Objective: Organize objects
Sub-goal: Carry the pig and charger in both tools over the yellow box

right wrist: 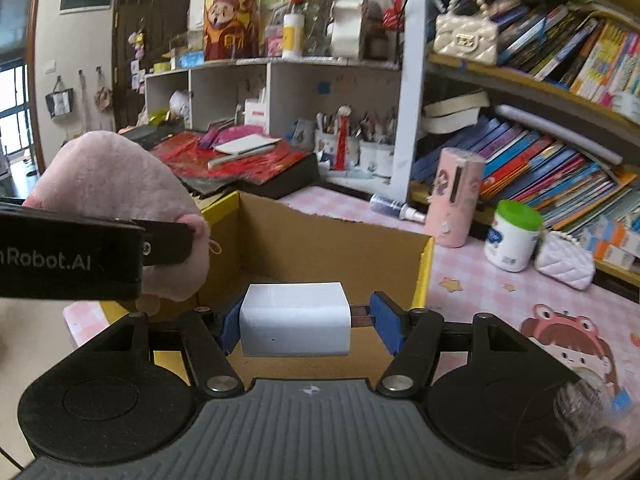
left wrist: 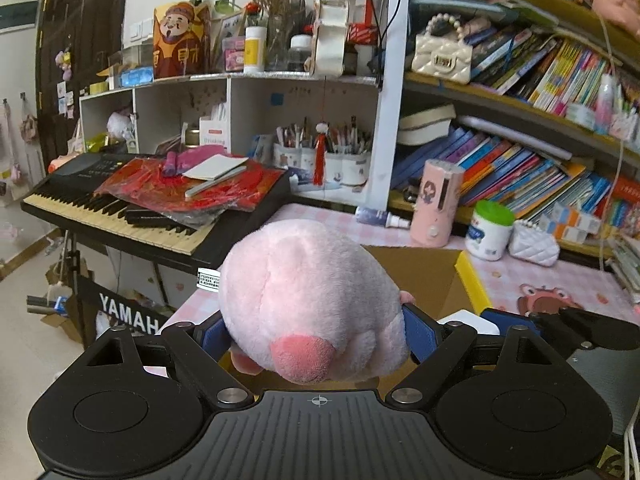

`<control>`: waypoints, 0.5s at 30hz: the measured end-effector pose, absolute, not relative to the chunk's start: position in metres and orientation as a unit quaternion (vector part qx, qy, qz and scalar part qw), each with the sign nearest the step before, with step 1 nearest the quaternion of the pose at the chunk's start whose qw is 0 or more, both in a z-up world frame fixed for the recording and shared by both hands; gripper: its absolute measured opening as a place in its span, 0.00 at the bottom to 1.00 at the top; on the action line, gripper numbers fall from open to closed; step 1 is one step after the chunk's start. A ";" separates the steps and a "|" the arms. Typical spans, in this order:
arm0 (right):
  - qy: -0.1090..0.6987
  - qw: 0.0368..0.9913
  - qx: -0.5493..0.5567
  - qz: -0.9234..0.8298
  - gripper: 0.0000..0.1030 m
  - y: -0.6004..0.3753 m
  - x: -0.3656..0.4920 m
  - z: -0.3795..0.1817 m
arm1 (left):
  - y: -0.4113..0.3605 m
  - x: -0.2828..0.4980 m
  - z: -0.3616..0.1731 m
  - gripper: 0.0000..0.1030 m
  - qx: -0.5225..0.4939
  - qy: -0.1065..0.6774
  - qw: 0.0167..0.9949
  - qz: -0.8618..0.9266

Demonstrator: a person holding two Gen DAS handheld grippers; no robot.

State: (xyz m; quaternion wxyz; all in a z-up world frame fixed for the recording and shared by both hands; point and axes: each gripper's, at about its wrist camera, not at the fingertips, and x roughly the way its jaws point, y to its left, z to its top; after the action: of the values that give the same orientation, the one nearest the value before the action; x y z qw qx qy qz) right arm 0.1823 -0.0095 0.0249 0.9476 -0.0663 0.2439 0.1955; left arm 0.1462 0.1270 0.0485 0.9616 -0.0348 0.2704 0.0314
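- The left gripper [left wrist: 318, 330] is clamping a round pink plush toy [left wrist: 308, 300], hanging over the left rim of the open brown cardboard box [right wrist: 320, 236].
- The right gripper [right wrist: 306, 322] is pinching a white plug-in charger block [right wrist: 296, 318], prongs sideways, directly above the box's floor, so it seems nearer release.

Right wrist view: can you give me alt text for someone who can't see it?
The right gripper holds a white plug adapter between its blue fingers, over an open cardboard box on a pink checked table. At left, the left gripper holds a pink plush toy at the box's edge; crowded bookshelves stand behind.
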 end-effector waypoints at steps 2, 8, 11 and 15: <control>0.253 0.942 -0.070 0.209 0.61 -0.008 0.194 0.019 | 0.124 0.155 0.045 0.85 -0.030 0.278 0.960 0.037; 0.282 0.926 -0.077 0.238 0.61 -0.009 0.221 0.001 | 0.116 0.178 0.033 0.85 -0.022 0.303 0.951 0.056; 0.297 0.917 -0.086 0.251 0.61 -0.013 0.229 -0.008 | 0.111 0.186 0.027 0.85 -0.022 0.313 0.948 0.060; 0.300 0.904 -0.095 0.290 0.61 -0.019 0.235 -0.010 | 0.101 0.195 0.021 0.85 -0.019 0.321 0.945 0.055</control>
State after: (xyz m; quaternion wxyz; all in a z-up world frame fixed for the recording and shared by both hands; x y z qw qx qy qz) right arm 0.2354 -0.0193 -0.0103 0.9039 -0.0951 0.2996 0.2902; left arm 0.1945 0.1015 0.0211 0.9452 -0.0187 0.3211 0.0552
